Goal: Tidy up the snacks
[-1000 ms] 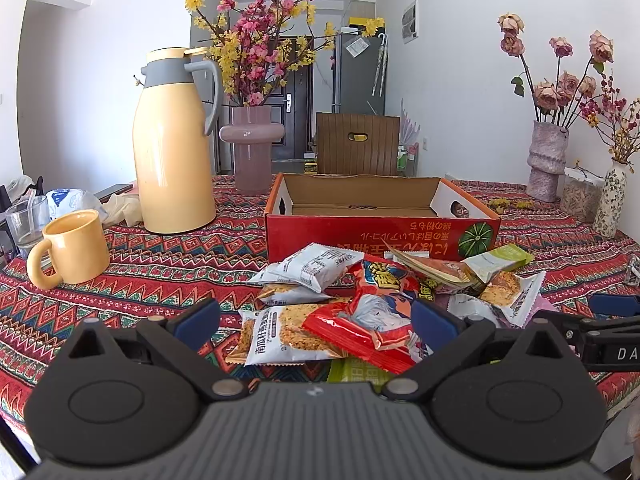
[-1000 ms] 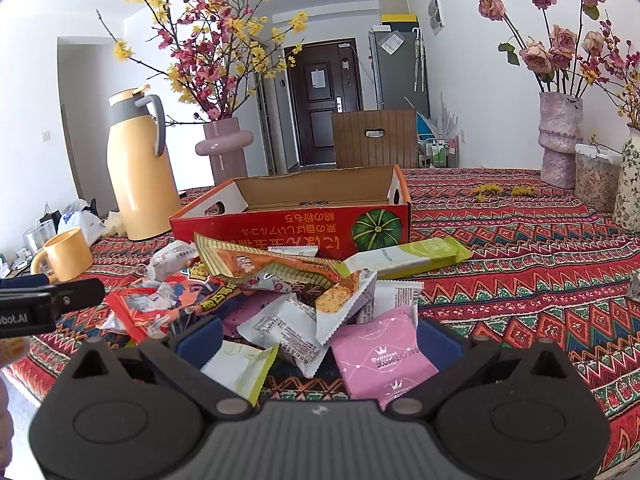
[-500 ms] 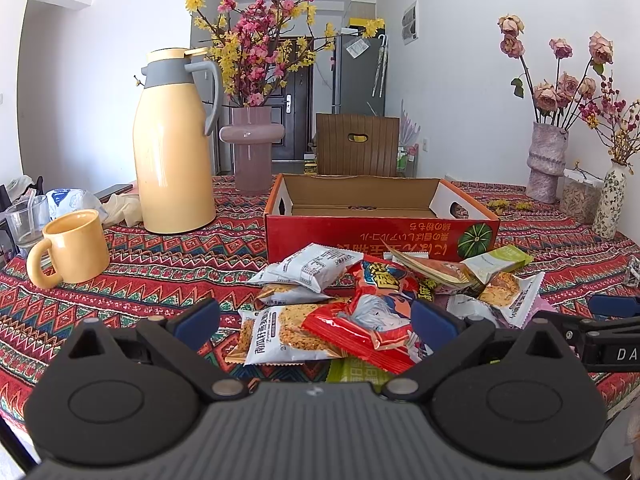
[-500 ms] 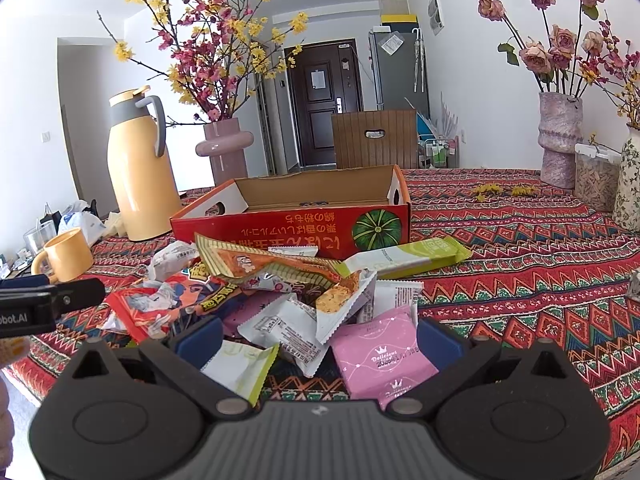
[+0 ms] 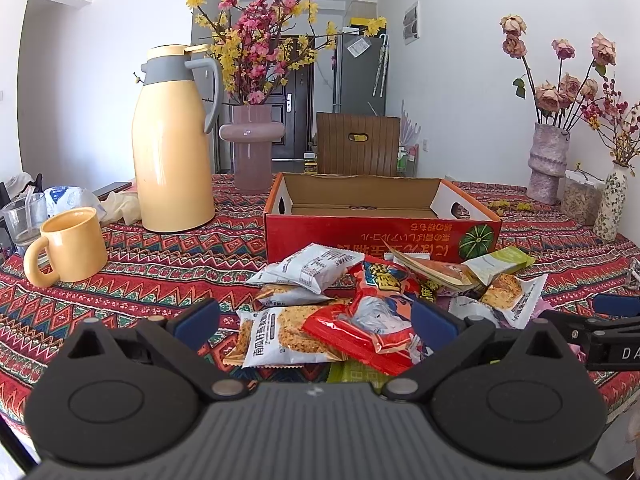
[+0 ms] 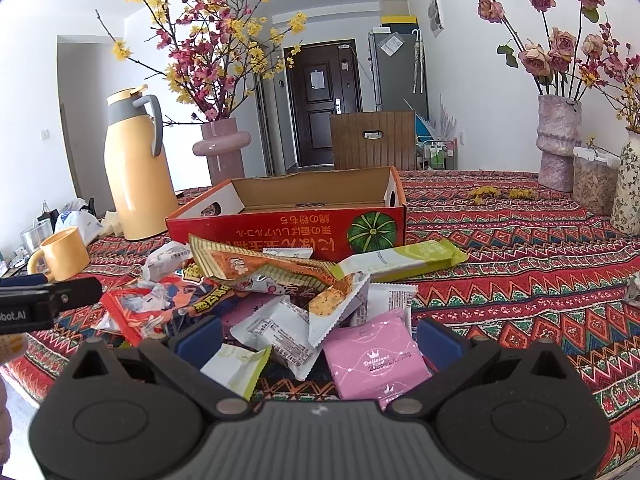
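Note:
A heap of snack packets lies on the patterned tablecloth in front of an open red cardboard box. My left gripper is open, low over the near side of the heap, with a white cracker packet and a red packet between its blue fingertips. My right gripper is open too, its fingertips flanking a pink packet, a white packet and a pale green one. A long green bar wrapper and an orange packet lie nearer the box. The box looks empty.
A yellow thermos jug and a yellow mug stand left of the box, with a glass beyond. A pink vase of blossom stands behind. Vases of dried roses and a jar line the right edge.

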`<state>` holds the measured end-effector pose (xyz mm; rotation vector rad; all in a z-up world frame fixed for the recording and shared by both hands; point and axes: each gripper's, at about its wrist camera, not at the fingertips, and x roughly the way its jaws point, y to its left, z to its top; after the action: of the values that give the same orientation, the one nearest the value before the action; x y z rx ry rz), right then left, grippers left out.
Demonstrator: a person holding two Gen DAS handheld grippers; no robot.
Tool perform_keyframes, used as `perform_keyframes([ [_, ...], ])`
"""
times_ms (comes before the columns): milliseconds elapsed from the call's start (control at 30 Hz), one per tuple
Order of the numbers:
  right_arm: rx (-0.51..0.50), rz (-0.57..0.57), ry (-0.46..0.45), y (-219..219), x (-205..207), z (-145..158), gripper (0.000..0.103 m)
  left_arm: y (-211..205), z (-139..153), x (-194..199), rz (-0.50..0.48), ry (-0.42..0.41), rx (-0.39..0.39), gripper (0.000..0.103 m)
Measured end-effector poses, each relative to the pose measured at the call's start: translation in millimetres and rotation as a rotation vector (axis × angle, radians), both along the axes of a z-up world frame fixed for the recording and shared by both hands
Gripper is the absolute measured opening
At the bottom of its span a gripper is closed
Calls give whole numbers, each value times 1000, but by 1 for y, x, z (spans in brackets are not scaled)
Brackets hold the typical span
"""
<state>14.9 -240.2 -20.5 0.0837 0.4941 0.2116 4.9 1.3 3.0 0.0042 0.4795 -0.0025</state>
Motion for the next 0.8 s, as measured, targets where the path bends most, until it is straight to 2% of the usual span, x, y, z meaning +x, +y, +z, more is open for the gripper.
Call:
perform_keyframes([
  [100,-13,-13,2,-5,4,-1,103,0,-1,2,1,-16,5,103],
  [233,-45,-26,15,-11,13,-5,103,1,-4,6,2,-76,12,103],
  [367,-82,-34,42,-17,23,-11,103,2,-6,10,5,-66,7,103],
  [500,-100,-21,82,-19,34,-16,95,2,-8,13,9,-50,19,103],
  [633,-137,11,109,-14,39,-23,94,2,-9,15,12,-50,36,103],
  [700,-153,15,123,-13,43,-27,92,1,-10,16,11,-45,68,103],
  [800,-163,15,147,-14,49,-32,82,1,-11,17,11,-42,58,103],
])
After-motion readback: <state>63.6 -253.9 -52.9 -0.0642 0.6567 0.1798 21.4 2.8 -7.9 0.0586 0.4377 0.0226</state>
